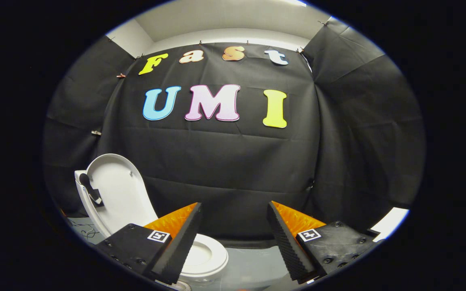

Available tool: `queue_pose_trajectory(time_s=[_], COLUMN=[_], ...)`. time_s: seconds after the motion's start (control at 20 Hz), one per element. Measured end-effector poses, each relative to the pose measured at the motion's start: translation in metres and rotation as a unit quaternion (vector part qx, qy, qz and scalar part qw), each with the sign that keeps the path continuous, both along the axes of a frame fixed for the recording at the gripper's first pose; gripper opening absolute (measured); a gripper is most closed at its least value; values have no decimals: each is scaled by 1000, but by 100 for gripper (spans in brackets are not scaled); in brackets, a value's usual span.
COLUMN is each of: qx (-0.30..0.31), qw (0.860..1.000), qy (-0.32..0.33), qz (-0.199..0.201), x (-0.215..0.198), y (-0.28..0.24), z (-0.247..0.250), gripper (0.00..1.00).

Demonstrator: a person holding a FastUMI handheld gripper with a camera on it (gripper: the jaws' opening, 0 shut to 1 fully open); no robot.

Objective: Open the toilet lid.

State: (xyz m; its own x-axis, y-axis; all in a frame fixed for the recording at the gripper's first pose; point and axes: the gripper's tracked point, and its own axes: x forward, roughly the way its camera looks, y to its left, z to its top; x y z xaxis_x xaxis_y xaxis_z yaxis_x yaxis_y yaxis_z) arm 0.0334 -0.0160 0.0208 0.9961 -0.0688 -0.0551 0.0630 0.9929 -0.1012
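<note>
Toilet lid already upright behind the toilet seat; hand-held gripper released, empty, beside the seat; only withdrawal left

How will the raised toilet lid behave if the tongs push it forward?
The lid looks like stiff, smooth plastic, so it probably will not bend. It stands upright on its hinge, so a push would likely swing it down onto the seat. The tongs are open, apart from it.
</note>
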Motion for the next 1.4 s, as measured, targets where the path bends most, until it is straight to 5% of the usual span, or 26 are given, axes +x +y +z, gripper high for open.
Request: queue_pose_trajectory(time_s=[1.4], qx=[0], qw=[1000], qy=[8], qz=[4], x=[-1], y=[2], z=[-4], gripper=[99])
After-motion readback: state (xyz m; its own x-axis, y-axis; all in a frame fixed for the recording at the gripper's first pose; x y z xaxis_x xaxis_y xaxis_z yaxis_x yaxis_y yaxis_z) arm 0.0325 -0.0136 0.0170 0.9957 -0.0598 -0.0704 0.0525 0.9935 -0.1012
